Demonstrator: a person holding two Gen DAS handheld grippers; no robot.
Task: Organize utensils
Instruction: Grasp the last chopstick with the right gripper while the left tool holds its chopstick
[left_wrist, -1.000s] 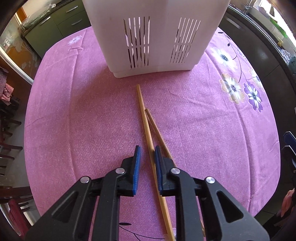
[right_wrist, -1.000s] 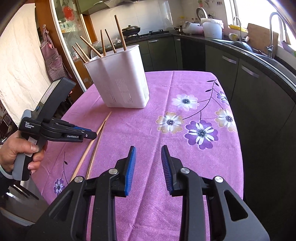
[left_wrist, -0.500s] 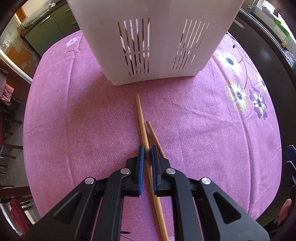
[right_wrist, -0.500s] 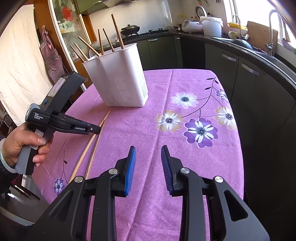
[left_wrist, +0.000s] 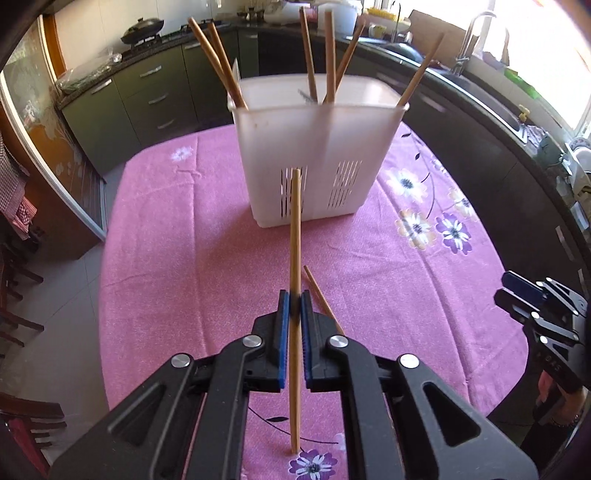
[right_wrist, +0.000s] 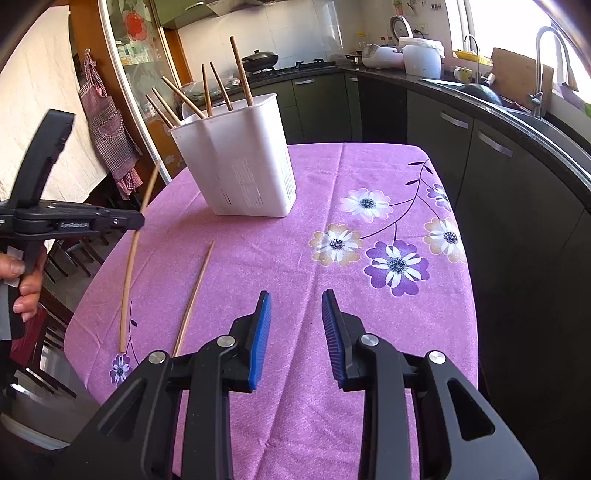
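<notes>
My left gripper (left_wrist: 292, 304) is shut on a wooden chopstick (left_wrist: 295, 236) and holds it lifted and tilted above the pink tablecloth; the same chopstick (right_wrist: 130, 266) and left gripper (right_wrist: 138, 221) show in the right wrist view. A second chopstick (left_wrist: 320, 297) lies flat on the cloth just right of it; it also shows in the right wrist view (right_wrist: 195, 295). A white slotted utensil holder (left_wrist: 314, 155) stands ahead with several chopsticks upright in it; it also shows in the right wrist view (right_wrist: 240, 162). My right gripper (right_wrist: 296, 325) is open and empty above the near cloth; it also shows at the right edge of the left wrist view (left_wrist: 517, 291).
The table (right_wrist: 369, 295) has a pink flowered cloth and rounded edges. Dark kitchen cabinets (right_wrist: 480, 155) and a sink counter run along the right and back. Wooden chairs (left_wrist: 18, 295) stand off the table's left side.
My left gripper closed on the longer chopstick and raised it off the cloth, tilting it up. The second chopstick stays on the cloth. My right gripper stayed open, almost still.
</notes>
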